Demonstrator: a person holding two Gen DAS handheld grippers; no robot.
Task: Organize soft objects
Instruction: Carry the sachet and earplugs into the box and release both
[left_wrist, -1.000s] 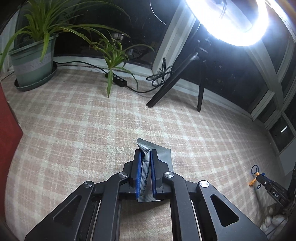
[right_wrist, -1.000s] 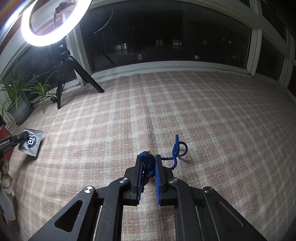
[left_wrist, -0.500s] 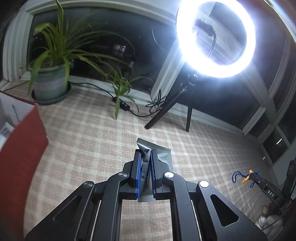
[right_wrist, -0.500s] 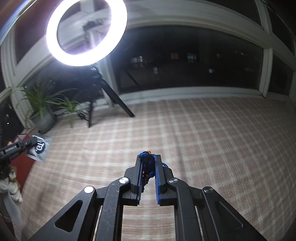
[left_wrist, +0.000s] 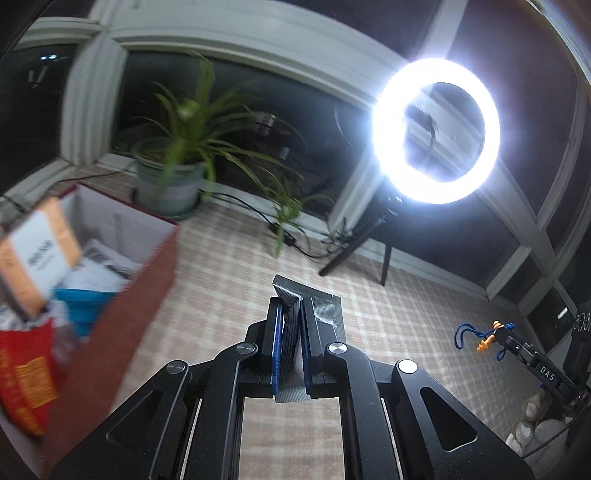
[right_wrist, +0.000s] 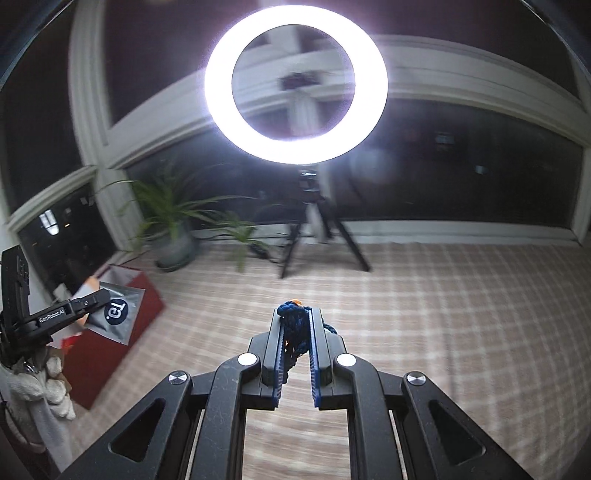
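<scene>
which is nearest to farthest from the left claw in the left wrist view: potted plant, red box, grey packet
1. grey packet, pinched in the left claw
2. red box, on the floor to the left
3. potted plant, behind the box by the window

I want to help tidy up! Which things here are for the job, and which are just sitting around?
For the job:
- flat grey foil packet, in left gripper
- blue braided cord with orange earplugs, in right gripper
- open red cardboard box

Just sitting around:
- bright ring light
- green potted plant
</scene>
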